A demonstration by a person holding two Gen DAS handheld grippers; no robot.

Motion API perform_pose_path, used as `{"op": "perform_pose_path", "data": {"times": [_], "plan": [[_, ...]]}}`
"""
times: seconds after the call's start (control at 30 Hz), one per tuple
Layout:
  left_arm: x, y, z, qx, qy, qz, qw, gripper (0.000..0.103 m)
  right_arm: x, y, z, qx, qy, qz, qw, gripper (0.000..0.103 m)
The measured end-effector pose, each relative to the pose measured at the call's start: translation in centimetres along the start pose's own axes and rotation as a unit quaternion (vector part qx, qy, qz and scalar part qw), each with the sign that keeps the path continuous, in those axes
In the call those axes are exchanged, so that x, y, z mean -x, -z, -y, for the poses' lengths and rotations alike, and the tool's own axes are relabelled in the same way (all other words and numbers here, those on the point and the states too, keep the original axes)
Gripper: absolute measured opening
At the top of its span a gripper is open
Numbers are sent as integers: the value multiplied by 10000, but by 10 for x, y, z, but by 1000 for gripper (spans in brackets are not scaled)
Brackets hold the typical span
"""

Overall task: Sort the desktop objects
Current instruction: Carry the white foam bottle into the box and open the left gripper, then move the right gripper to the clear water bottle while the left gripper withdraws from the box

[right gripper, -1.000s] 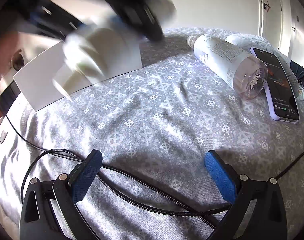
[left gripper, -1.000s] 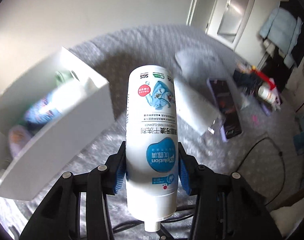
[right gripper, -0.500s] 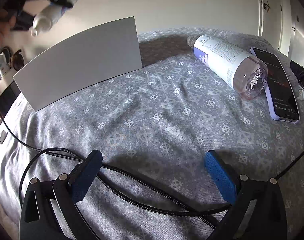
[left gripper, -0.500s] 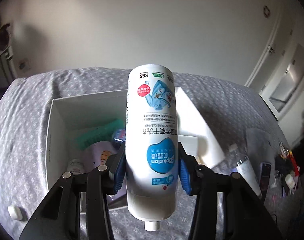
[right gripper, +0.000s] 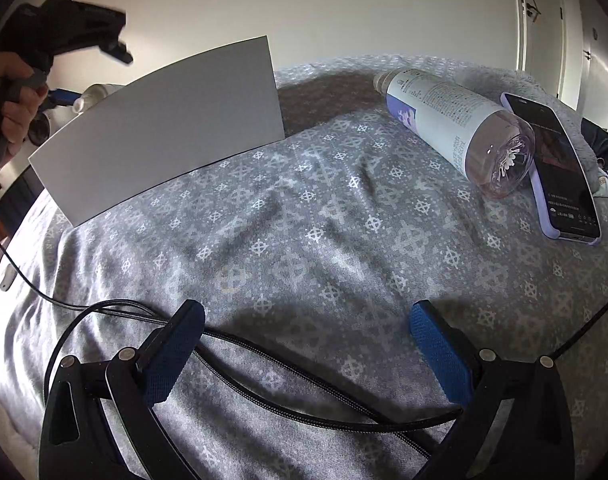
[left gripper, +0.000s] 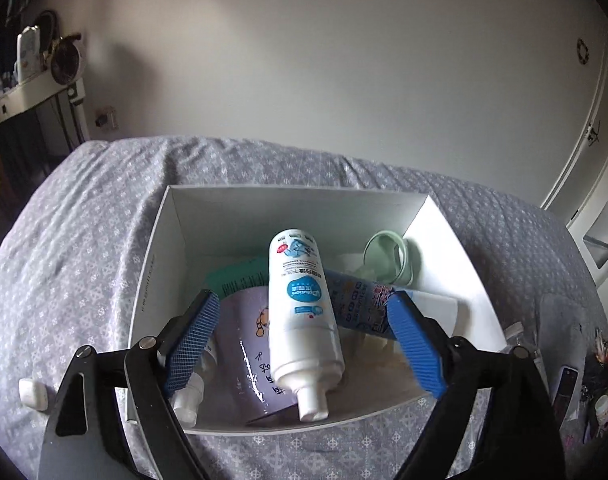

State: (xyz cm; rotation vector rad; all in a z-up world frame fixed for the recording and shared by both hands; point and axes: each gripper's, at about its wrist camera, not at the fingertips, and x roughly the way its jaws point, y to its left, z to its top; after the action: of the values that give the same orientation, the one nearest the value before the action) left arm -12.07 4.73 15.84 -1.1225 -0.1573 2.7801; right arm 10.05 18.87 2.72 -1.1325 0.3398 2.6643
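In the left wrist view my left gripper (left gripper: 304, 316) is open above the white box (left gripper: 159, 240). The white cleaner bottle (left gripper: 304, 312) lies free inside the box, cap toward me, on a lilac packet (left gripper: 247, 344) and other items. In the right wrist view my right gripper (right gripper: 308, 320) is open and empty just above the grey patterned bedspread. A clear water bottle (right gripper: 452, 124) lies on its side at the far right, next to a phone (right gripper: 556, 160) in a lilac case. The box's outer wall (right gripper: 163, 124) stands at the far left.
The box also holds a green cup (left gripper: 388, 256), a teal packet (left gripper: 239, 276) and a small white bottle (left gripper: 191, 396). A small white object (left gripper: 33, 394) lies left of the box. Black cables (right gripper: 263, 384) run across the bedspread under my right gripper.
My left gripper opened and let go of the cleaner bottle, which now lies in the box. The right gripper has not moved.
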Motion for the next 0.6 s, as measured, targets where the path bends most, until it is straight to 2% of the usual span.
{"op": "perform_pose_path", "data": {"times": [0.1,0.13,0.23,0.33,0.4,0.6], "plan": [[30,10,4,-190,56,397,9990,95,-1,1,1,15,4,1,10000,103],[40,15,6,-270,87,531,9982,102,-1,2,1,24,-3,11,10000,103],[63,39,7,-547,127,785,9953,102,-2,3,1,61,30,3,10000,103],[65,66,4,-702,-59,575,9959,102,-3,5,0,93,46,7,9999,103],[57,86,-1,-702,-64,296,9971,102,-4,6,0,112,66,1,9999,103],[31,136,-17,-700,-400,-404,9959,102,-6,9,-2,214,142,-60,9997,103]]}}
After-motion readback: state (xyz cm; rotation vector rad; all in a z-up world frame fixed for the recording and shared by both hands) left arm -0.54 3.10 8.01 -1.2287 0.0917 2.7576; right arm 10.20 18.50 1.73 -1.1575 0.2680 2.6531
